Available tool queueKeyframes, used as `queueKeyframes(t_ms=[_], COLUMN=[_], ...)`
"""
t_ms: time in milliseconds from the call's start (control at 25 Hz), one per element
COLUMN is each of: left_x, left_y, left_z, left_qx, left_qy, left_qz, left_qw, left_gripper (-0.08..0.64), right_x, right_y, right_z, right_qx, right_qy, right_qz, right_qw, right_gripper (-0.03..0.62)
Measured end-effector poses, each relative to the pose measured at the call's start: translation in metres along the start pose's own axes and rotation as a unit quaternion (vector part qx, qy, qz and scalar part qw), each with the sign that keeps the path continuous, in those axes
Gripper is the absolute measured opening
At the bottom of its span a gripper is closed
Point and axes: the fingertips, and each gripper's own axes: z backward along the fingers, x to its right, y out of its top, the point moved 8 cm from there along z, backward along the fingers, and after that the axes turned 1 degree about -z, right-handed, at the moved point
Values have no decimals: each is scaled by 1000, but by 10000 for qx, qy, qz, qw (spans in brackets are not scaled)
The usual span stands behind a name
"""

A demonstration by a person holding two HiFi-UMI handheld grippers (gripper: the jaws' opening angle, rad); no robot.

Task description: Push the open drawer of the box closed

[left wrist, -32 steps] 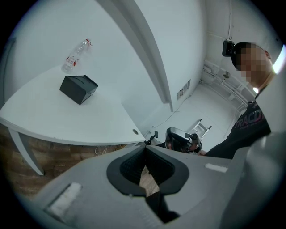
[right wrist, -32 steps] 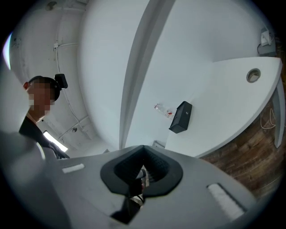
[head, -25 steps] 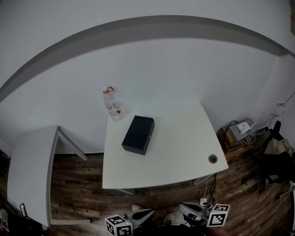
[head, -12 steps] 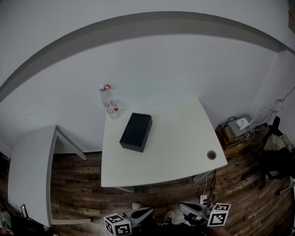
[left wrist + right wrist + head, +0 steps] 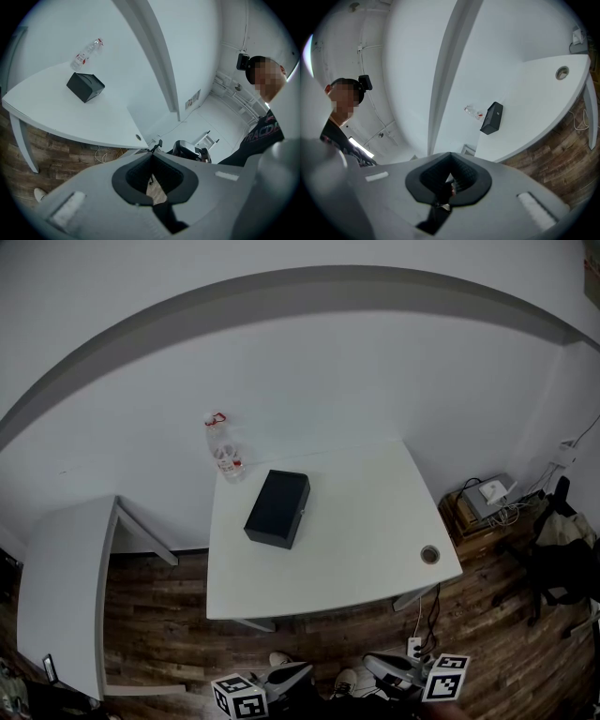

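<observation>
- The black box [image 5: 278, 509] sits on the white table [image 5: 366, 531], in its far-left part and turned at a slant to the table's edges.
- From this far, no view shows whether the box's drawer stands out or sits flush; one small pale spot shows on the box's right side face.
- A clear bottle [image 5: 223, 451] with a red cap is at the table's far-left corner, near the box but not touching it.
- The left gripper [image 5: 286, 679] is at the bottom edge of the head view, short of the table's near edge and above the wooden floor [image 5: 159, 615].
- In the left gripper view its jaws meet at the tips, closed together with nothing between them; the box appears far off, up and to the left.
- The right gripper [image 5: 394, 673] is beside the left one, equally low and well apart from the box.
- In the right gripper view its jaws are also pressed together and empty, with the box and bottle small beyond them.
- A round cable hole [image 5: 430, 554] sits near the table's near-right corner.
- A second pale table [image 5: 56, 587] stands to the left, separate from the first.
</observation>
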Motion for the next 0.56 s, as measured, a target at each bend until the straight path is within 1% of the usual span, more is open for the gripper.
queueKeyframes(t_ms=[400,560], left_x=[1,0], left_y=[-7,-9], left_z=[1,2], left_qx=[28,112], left_qy=[7,34], left_qz=[38,30], left_qw=[10000,9999], left_gripper=[0,0], right_x=[0,-2], right_y=[-6,-8], right_z=[3,4], right_qx=[-38,-59], right_qy=[17,23], right_qz=[-22,-17], right_qw=[10000,10000], right_gripper=[3,3])
